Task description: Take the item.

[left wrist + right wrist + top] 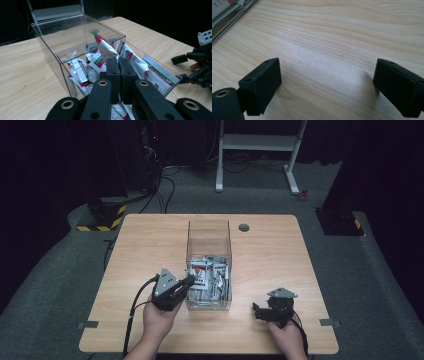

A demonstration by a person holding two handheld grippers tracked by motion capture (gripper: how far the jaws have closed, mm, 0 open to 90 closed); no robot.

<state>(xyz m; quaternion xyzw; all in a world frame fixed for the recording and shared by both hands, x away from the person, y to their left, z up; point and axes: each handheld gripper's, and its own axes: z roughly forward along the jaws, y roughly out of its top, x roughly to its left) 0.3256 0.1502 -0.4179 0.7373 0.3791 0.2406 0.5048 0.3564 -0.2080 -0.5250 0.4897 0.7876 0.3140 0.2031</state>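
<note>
I see the clear box (209,251) walling the table (140,245) centre; its open top, at twelve o'clock from my left gripper (189,281), admits entry. Bare wood lies between my right gripper's (327,85) jaws.

Camera setup: one fixed overhead, two gripper-mounted.
High view looks forward and down on the light wooden table (270,250); gripper views sit close, sharing the clear plastic box (75,37).

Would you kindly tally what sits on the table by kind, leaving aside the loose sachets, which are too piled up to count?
Clear plastic box: 1
Sachet pile: 1
Handheld grippers: 2, left gripper and right gripper
Total: 4
</note>
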